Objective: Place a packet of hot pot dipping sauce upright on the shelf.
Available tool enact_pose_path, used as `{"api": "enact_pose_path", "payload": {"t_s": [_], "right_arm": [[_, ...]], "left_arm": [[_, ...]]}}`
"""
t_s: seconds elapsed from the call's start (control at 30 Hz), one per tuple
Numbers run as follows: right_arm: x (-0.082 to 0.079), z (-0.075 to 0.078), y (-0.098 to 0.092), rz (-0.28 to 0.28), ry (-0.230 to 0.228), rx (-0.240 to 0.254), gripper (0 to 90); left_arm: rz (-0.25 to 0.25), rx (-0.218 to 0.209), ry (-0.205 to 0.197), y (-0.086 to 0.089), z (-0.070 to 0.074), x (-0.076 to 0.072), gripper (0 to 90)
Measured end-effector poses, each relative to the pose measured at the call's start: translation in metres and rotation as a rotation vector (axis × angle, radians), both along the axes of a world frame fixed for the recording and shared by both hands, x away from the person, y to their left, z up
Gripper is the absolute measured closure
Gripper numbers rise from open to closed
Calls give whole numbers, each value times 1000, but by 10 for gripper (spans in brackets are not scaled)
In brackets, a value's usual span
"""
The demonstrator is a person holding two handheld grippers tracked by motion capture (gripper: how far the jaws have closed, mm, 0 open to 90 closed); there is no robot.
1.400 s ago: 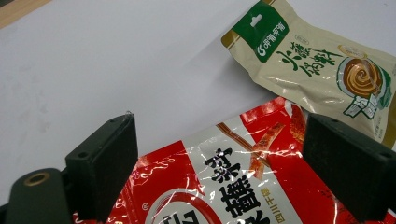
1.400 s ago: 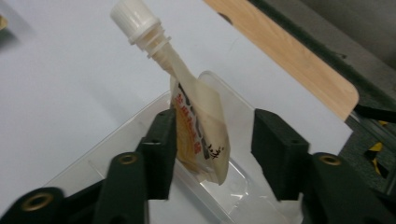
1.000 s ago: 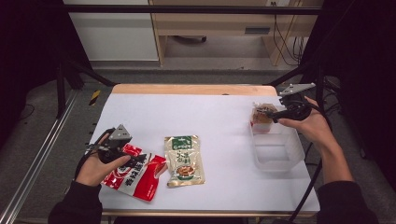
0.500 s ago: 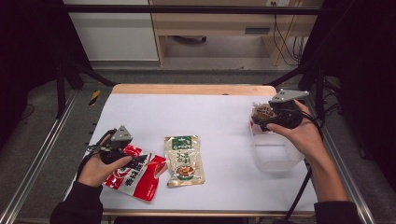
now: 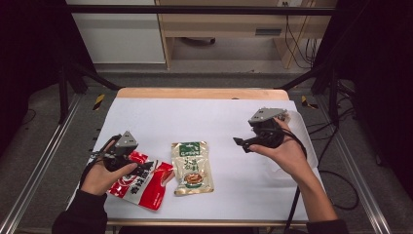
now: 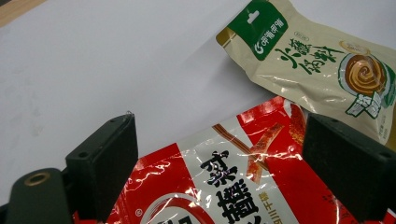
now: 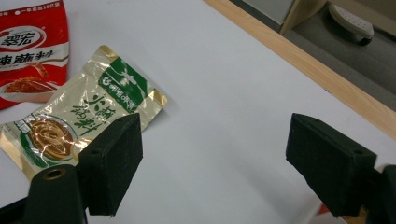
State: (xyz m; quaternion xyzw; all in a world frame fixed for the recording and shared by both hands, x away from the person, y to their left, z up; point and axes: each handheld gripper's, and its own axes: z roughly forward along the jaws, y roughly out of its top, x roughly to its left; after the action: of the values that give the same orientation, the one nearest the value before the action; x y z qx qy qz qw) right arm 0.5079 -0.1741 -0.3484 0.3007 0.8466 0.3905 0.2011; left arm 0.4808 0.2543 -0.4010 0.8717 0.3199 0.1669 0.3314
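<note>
A red snack packet [image 5: 141, 183] lies at the table's front left, and beside it on the right lies a beige packet with a green header [image 5: 191, 168]. My left gripper [image 5: 147, 168] hangs just over the red packet [image 6: 261, 186], open, its jaws wide on either side of the packet's top edge without pressing it. My right gripper [image 5: 241, 144] is held above the white tabletop, right of the beige packet [image 7: 88, 121], and points left toward it. It stands open; its jaws have just been closing slightly, with nothing between them.
The white sheet [image 5: 204, 122] covers the table, with a wooden edge [image 5: 204, 92] at the back. A clear plastic container [image 5: 309, 155] sits at the right, mostly hidden behind the right hand. Metal frame rails run along both sides.
My right gripper has moved left from the container at the right edge toward the middle of the table. The left gripper and both packets have stayed put.
</note>
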Motion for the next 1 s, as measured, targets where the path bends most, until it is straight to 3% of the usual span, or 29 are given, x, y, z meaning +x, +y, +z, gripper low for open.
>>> {"api": "enact_pose_path", "payload": {"t_s": [0.23,0.5,0.67,0.83,1.0], "right_arm": [[-2,-15,22,28,25,1,193],[-8,-34,44,65,50,44,256],[-12,-46,57,94,55,25,320],[-19,-56,68,105,51,5,365],[-28,-71,79,94,38,-10,341]], "left_arm": [[-1,-3,-2,0,1,0,110],[-9,-2,-4,-3,2,0,112],[-17,4,-1,-6,1,1,116],[-35,32,14,-17,-4,7,130],[-86,65,36,-39,-11,15,140]]}}
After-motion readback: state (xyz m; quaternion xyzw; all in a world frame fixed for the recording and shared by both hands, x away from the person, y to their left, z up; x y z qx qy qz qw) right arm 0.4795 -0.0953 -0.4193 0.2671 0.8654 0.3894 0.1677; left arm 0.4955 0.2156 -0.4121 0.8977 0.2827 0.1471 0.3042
